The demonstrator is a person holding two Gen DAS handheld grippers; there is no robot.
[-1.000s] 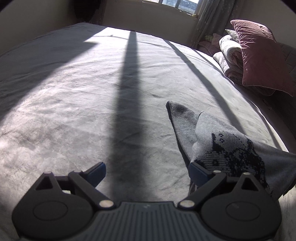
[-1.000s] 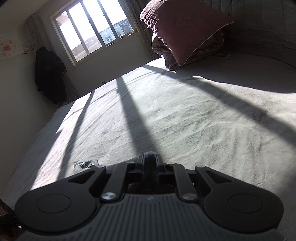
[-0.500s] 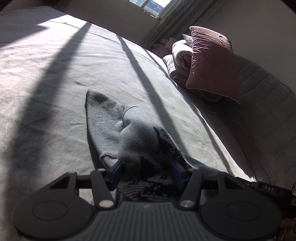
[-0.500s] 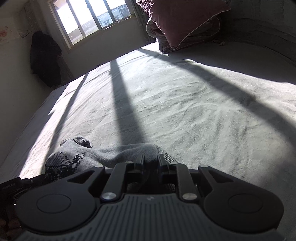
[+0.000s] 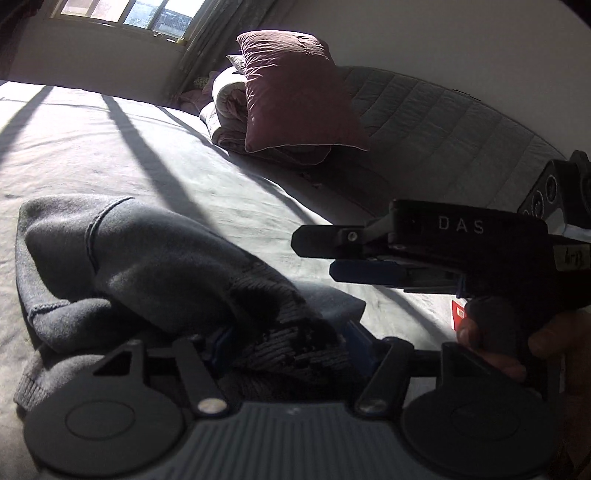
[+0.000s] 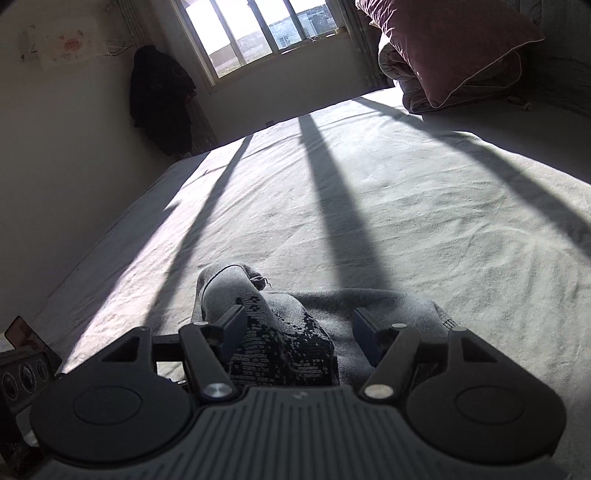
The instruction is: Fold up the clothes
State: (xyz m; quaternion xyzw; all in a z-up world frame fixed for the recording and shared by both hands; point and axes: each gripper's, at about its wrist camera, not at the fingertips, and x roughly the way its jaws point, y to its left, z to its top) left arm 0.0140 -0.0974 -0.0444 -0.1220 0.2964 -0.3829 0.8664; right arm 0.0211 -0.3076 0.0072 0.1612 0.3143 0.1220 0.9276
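Grey knit sweater (image 5: 147,266) sits bunched on the bed sheet (image 5: 110,147), low in both wrist views, dark patterned panel (image 6: 280,350) toward the grippers. Left gripper (image 5: 286,343): jaws opening, bunched knit fills the gap between the blue pads; left pad (image 5: 221,341) is mostly buried in cloth, right pad (image 5: 356,338) sits at the fabric edge, so it looks like contact on both sides but I can't tell how firm the grip is. From that camera the sweater runs from 6 o'clock up toward 10 o'clock, a ribbed cuff or hem drooping at 8 o'clock. Right gripper (image 6: 299,326): jaws opening, patterned fold lies between the fingers, close against the left finger (image 6: 232,325), clear gap to the right finger (image 6: 364,332), so no clamp there. In the left wrist view the right gripper (image 5: 314,254) comes in from 3 o'clock, seen side-on, fingers pointing toward 9 o'clock just above the sheet beside the sweater, with the person's hand (image 5: 495,343) wrapped on its handle at 4 o'clock. Maroon pillow (image 5: 295,92) leans on a rolled duvet (image 5: 229,107) at 12 o'clock, against the quilted headboard (image 5: 424,122). Window (image 6: 258,33) at 12 o'clock in the right wrist view, dark coat (image 6: 159,96) hanging at 10 o'clock. Window-bar shadows stripe the sheet.
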